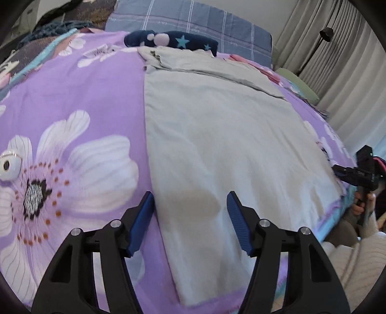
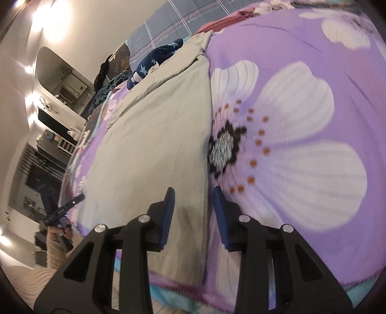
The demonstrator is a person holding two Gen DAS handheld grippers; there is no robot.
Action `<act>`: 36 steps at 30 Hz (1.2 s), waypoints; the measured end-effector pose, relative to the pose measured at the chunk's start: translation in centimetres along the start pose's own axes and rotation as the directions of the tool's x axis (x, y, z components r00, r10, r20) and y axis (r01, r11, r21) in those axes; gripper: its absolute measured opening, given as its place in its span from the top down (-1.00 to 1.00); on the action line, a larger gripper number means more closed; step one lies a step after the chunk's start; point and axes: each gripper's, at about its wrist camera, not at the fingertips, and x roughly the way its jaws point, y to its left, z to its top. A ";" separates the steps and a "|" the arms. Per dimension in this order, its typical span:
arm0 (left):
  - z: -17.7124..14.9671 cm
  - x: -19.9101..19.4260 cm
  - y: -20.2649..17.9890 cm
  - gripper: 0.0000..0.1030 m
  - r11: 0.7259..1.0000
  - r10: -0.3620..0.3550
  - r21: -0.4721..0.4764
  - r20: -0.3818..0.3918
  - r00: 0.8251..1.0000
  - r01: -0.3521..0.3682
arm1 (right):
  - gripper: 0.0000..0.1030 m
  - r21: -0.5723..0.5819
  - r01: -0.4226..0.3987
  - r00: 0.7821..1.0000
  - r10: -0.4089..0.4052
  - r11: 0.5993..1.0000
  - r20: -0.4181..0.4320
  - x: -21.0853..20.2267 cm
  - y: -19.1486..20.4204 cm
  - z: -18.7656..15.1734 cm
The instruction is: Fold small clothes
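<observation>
A pale grey garment [image 1: 217, 132] lies flat along the purple flowered bedsheet [image 1: 72, 96], with a folded layer at its far end. My left gripper [image 1: 190, 195] hovers open over its near left edge, nothing between the blue pads. In the right wrist view the same garment [image 2: 156, 145] fills the left half. My right gripper [image 2: 194, 190] stands open, less wide, astride the garment's right edge, and the pads are not pressing on the cloth. Each gripper shows in the other's view, held by a hand: the right gripper [image 1: 337, 170] and the left gripper [image 2: 72, 203].
A navy star-print garment [image 1: 171, 39] lies bunched beyond the grey one's far end. Behind it is a blue plaid pillow [image 1: 193, 17]. Pink cloth [image 1: 237, 58] and a green item [image 1: 296, 82] sit at the far right. Curtains [image 1: 337, 60] hang past the bed's edge.
</observation>
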 end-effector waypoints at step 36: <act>5.3 -11.7 -8.3 0.95 0.975 -0.077 0.224 0.346 0.935 -0.002 | 0.96 -0.212 -0.247 0.921 0.297 0.946 0.252 -9.5 8.9 5.0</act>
